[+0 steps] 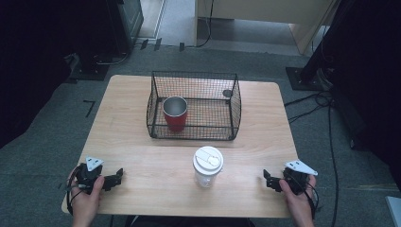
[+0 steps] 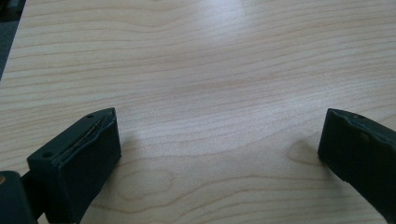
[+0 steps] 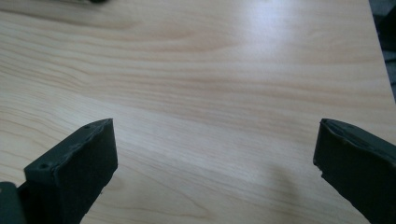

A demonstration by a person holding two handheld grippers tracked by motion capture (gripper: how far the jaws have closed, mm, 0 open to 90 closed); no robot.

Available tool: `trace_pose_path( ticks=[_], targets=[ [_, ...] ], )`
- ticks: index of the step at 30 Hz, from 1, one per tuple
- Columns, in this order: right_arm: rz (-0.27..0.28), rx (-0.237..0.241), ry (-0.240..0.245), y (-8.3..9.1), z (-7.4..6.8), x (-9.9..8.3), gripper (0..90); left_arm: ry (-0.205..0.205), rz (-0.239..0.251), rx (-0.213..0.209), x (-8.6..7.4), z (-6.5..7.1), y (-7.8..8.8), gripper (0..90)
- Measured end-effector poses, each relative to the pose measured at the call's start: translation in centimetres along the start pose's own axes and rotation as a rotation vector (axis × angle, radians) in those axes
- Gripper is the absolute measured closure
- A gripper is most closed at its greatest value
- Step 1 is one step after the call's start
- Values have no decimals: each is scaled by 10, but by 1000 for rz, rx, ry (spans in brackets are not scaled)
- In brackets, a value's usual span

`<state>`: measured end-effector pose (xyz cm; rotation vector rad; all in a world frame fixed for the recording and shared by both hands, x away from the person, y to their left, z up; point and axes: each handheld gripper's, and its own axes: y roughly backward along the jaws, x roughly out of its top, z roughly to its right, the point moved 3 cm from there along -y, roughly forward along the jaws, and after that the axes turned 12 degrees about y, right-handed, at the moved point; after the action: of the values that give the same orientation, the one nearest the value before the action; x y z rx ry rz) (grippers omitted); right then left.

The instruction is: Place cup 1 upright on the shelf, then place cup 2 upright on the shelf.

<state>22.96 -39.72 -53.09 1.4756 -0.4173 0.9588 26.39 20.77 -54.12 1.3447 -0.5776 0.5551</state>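
**Both claws spread and empty, cup between them**

From the high view, your left gripper (image 1: 116, 178) sits at the lower left of the frame, near the front edge of the wooden table (image 1: 142, 161), held in your left hand (image 1: 87, 198). Your right gripper (image 1: 267, 178) sits at the lower right, in your right hand (image 1: 298, 201). The white paper cup (image 1: 207, 166) with its lid on stands upright in the lower centre, between the two grippers and well apart from each. Above it in the frame stands a black wire basket (image 1: 235, 101), and inside it, at its left side, an upright red cup (image 1: 175, 114) with a silvery inside.

In the left gripper view, your two black jaws rise from the bottom corners, spread wide, with bare wood grain between them and nothing pinched.

In the right gripper view, it is the same: jaws far apart at the lower left and lower right, holding nothing, just above the tabletop.
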Motion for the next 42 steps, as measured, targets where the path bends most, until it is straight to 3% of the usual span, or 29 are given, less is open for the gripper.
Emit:
trace_pose_path(
  ticks=[5,12,18,32,36,42],
  targets=[
    [55,36,17,13,-14,11,0,6,3,4,1,1,-1,0],
    [85,92,64,22,-41,25,0,18,5,13,1,3,-2,0],
    [111,136,95,24,-68,39,0,-2,-1,-3,2,7,-3,0],
    [171,284,158,34,-118,55,0,-17,-2,-15,5,9,-6,0],
    [193,349,148,36,-132,60,0,-17,-2,-15,5,9,-6,0],
    [223,408,163,34,-154,70,0,-16,-1,-15,5,9,-6,0]
  ],
)
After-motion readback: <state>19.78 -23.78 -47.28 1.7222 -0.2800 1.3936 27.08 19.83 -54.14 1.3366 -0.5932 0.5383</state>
